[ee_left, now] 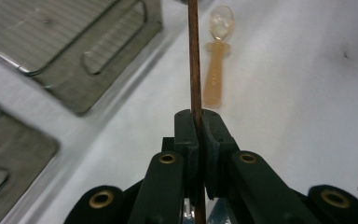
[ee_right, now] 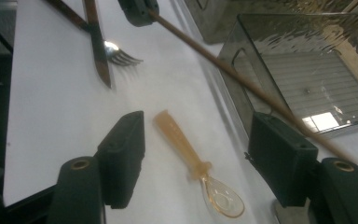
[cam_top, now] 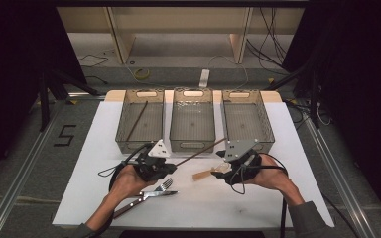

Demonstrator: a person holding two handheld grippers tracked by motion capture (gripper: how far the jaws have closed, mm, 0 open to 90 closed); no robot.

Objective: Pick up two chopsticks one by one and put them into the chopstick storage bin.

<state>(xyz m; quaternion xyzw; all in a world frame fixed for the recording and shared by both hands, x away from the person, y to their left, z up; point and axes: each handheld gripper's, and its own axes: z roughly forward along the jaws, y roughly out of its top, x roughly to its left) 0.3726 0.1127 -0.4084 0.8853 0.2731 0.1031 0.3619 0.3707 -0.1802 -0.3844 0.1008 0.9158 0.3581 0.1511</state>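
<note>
- My left gripper has its black jaws squeezed tight on a thin brown stick. The stick runs straight out past my fingers.
- From above, the stick reaches from my left gripper toward the middle bin, and its far end is up in the air near the bin's front wall.
- My right gripper has its jaws wide apart. Nothing is held in it.
- The little orange spoon lies flat on the white table, right between my right fingers. They do not touch it.
- What is done, I think: one stick already lies in the left bin.
- What is left, I think: put my stick in a bin too.
- Then the spoon, the fork and the scissors on the table near my left hand need sorting.
- The right bin looks like it has nothing in it.
</note>
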